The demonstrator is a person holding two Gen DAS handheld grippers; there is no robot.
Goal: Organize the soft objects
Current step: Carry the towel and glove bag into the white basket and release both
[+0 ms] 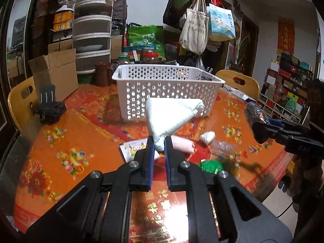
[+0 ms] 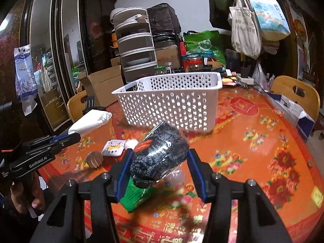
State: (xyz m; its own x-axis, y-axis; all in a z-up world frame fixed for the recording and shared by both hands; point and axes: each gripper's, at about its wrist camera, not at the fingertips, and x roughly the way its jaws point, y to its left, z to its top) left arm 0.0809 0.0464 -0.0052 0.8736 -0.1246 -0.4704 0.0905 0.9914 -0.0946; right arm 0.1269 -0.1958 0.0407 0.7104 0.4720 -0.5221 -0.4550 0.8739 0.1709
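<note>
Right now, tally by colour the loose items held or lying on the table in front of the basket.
White: 3, the pack in the left gripper, the small bundle, the printed sachet
Black: 1, the knit bundle in the right gripper
Pink: 1, the roll
Green: 1, the packet
Total: 6

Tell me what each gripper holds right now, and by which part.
Left gripper pinches the white packet by its lower corner. Right gripper clamps the black knit bundle across its middle.
</note>
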